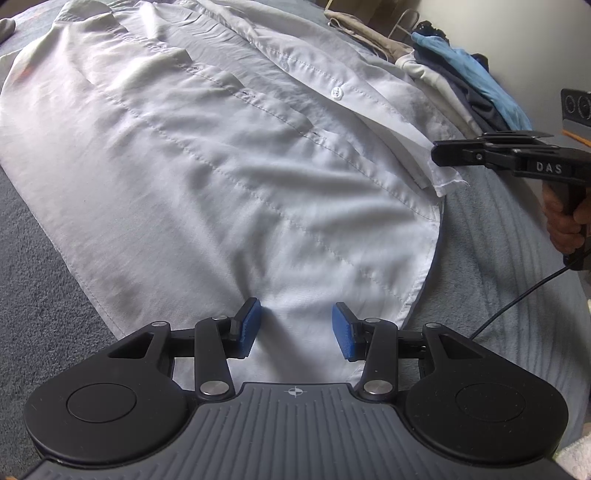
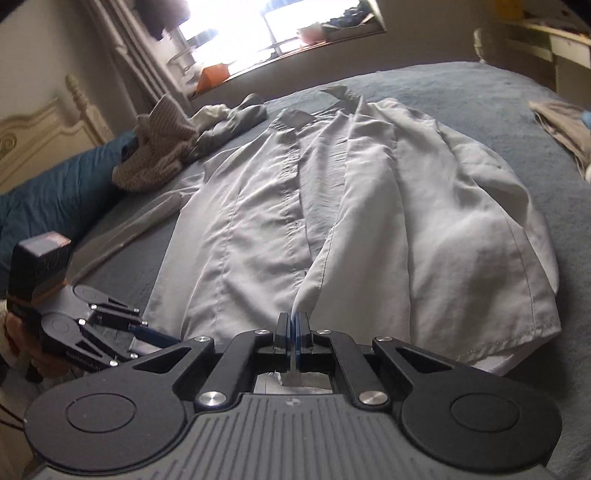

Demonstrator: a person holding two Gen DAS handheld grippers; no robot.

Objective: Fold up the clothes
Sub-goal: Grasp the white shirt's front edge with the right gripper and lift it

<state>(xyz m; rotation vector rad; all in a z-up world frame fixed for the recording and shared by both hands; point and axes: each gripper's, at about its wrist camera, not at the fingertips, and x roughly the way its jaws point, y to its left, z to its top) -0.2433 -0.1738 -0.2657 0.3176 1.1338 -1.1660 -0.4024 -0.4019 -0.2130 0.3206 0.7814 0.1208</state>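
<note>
Jaws of the right gripper [image 2: 292, 326] pinch the wrinkled white shirt's [image 2: 369, 206] hem; left gripper's [image 1: 295, 330] gape empty.

A shirt [image 2: 332, 206] lies spread on the bed [image 2: 480, 96], collar toward the window [image 2: 258, 33]. A heap of clothes [image 2: 166, 147] sits beside its far left, and a headboard [image 2: 48, 136] stands farther left.

My left wrist camera sits close over the hem of the white shirt [image 1: 229, 147], facing down the left claw [image 1: 293, 328] across the bed [image 1: 40, 236]. My right wrist camera looks lower and longer up the shirt toward the window [image 2: 240, 29]. Both share the shirt, and each catches the other claw at its edge.
</note>
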